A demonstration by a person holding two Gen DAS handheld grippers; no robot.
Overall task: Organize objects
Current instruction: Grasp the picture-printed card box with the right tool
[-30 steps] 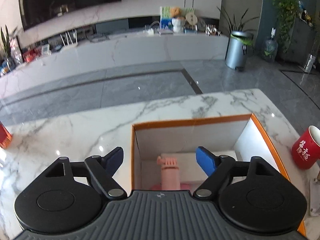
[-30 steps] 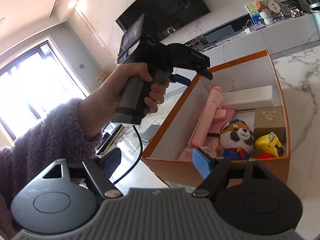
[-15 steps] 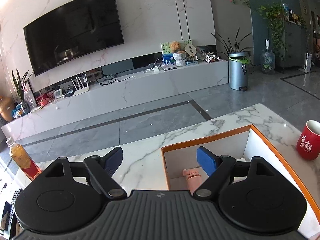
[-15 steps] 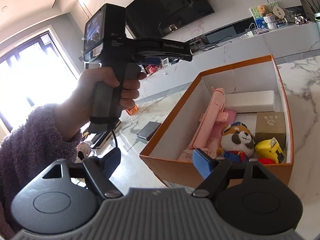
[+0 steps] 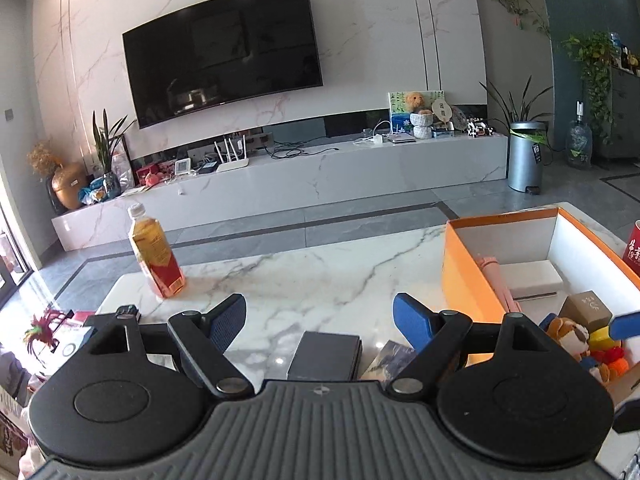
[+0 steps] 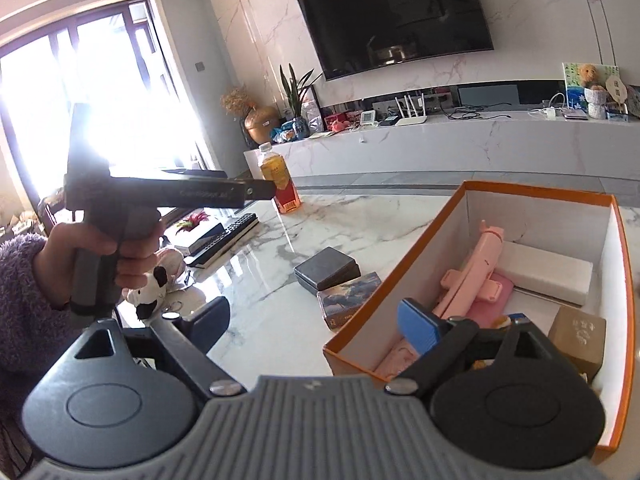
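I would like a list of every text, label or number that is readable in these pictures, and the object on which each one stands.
Nothing can be read for certain.
Red mug: white characters, cut off by the frame edge, unreadable.
Bottle: label print too small.
Small tan box: pale emblem, too blurred.
Left gripper body: embossed lettering along its side, blurred.
Round fan on the TV bench: dark marks, too small.

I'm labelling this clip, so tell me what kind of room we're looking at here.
Most likely a home living room: a big wall-mounted television above a long marble media bench, potted plants by the wall, and a marble table holding an orange box of toys.
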